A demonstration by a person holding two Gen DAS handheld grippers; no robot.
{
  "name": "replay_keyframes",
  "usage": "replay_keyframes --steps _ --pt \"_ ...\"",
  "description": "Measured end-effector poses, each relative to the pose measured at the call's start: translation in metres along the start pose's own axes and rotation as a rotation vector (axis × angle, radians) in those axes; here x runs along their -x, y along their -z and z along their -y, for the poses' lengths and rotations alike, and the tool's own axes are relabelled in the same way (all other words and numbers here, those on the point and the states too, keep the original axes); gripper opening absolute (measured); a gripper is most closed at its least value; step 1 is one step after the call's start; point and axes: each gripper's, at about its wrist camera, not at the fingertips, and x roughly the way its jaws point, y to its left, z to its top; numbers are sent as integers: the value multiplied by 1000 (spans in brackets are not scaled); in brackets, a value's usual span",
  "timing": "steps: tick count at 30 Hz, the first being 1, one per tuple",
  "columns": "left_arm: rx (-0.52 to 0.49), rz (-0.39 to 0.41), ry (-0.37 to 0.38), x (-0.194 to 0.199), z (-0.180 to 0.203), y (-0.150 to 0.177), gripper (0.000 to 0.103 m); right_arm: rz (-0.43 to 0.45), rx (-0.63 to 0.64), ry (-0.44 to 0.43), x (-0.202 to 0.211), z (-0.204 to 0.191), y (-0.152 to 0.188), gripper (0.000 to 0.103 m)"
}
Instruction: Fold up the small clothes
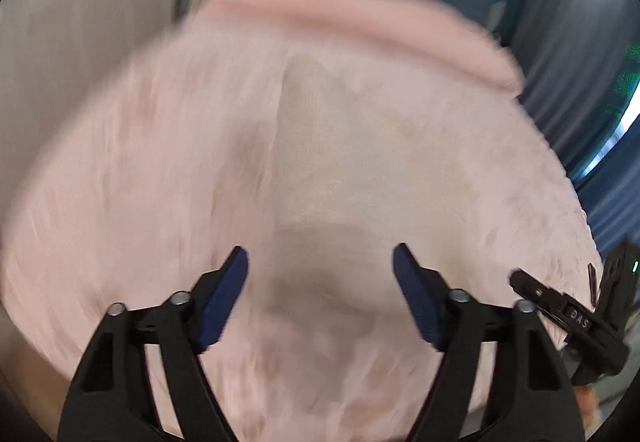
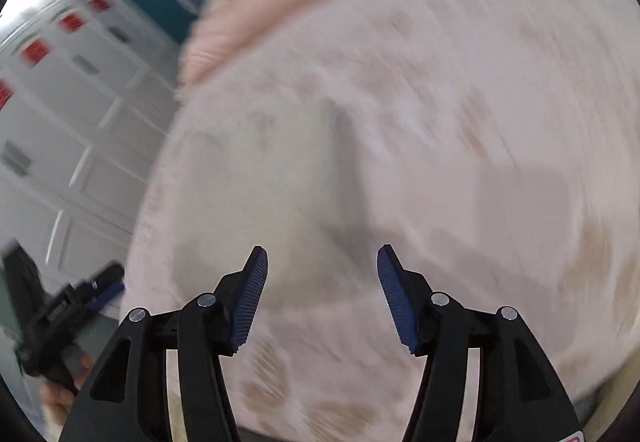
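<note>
- Left wrist view, far left: a pale grey-white surface [image 1: 80,41] fills the upper left of the frame, too blurred for me to say what it is.
- Left wrist view, centre: a pale pink garment [image 1: 320,145] takes up most of the frame, smeared by motion, with a thicker pink band [image 1: 360,17] running across its upper edge.
- Left wrist view, bottom centre: the left gripper [image 1: 320,262] has its blue-padded fingers [image 1: 224,298] spread well apart, with nothing pinched between them; the pink cloth lies beyond them.
- Left wrist view, right: dark blue-grey drapery [image 1: 572,61] hangs along the right edge, and the other black tool shows at the lower right.
- Right wrist view, left: white cabinet fronts [image 2: 72,129] with red labels [image 2: 36,51] fill the left side; whatever is inside them is shut away from sight.
- Right wrist view, lower left: the left gripper appears again as a black blur, with a bit of the person's hand [image 2: 60,398] under it.
- Right wrist view, bottom centre: the right gripper [image 2: 322,260] also stands with its jaws parted and clamps nothing.
- Right wrist view, centre to right: the same garment spreads across the frame, with tan patches [image 2: 588,266] towards its lower right.
- Both views are heavily blurred, so I cannot tell whether the cloth rests on anything.
</note>
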Motion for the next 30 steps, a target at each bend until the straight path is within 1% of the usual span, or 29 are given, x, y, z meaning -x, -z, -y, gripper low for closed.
replay_keyframes --steps 1,2,3,4,5,6,7,9,10,11,12,13,14,15,16,17,18,19,21,22,24,26,28,29,30 --pt "95 -16 23 -11 -22 14 70 6 17 25 1 3 -6 59" --pt "152 -11 53 -14 -35 18 72 16 32 40 2 0 -15 66" --pt "197 -8 79 -17 -42 20 77 26 35 45 1 -4 -23 79" --pt "234 -6 97 -19 -47 17 82 41 32 40 1 -9 -33 82" --pt "266 3 111 -24 -51 9 84 56 26 13 -4 -16 -48 85" --pt "278 9 116 -28 -51 -1 87 49 19 -17 -12 -21 -65 86" --pt "277 18 118 -33 -49 -12 90 39 16 -25 -22 -25 -70 86" --pt "267 24 118 -40 -48 -23 95 -36 4 -51 -57 -35 -90 86" --pt "266 14 114 -50 -48 -30 95 -83 -3 -56 -77 -37 -94 86" --pt "277 -15 112 -63 -51 -31 95 -119 -12 -56 -90 -42 -92 86" --pt "296 -45 113 -75 -56 -33 95 -180 -37 -41 -113 -42 -90 86" --pt "334 -94 126 -93 -61 -35 95 -227 -61 -37 -130 -42 -83 86" --pt "368 -126 143 -102 -67 -29 95 -247 -73 -49 -139 -42 -79 89" --pt "404 -157 161 -111 -71 -26 94 -231 -61 -47 -142 -46 -76 89" --pt "439 -179 184 -119 -74 -24 90 -206 -10 -70 -143 -58 -77 82" --pt "476 -187 222 -123 -76 -21 84 -220 21 -84 -143 -65 -77 47" --pt "493 -179 244 -122 -75 -20 76 -220 59 -66 -140 -77 -83 40" --pt "482 -166 230 -118 -72 -22 64 -194 91 -75 -131 -87 -90 37" --pt "413 -143 226 -106 -57 -31 51 -125 157 -136 -104 -107 -108 33" --pt "378 -127 233 -98 -50 -37 46 -75 205 -146 -82 -117 -117 33" --pt "333 -68 271 -74 -35 -51 45 -21 259 -146 -56 -121 -123 33" --pt "310 -37 304 -61 -25 -57 45 2 269 -119 -43 -105 -122 34" --pt "290 -40 313 -62 -16 -54 47 -29 259 -51 -59 -77 -115 39" --pt "271 -55 303 -71 -11 -47 48 -91 239 1 -82 -55 -108 45" --pt "252 -91 263 -90 -6 -37 50 -163 209 64 -103 -36 -102 46"
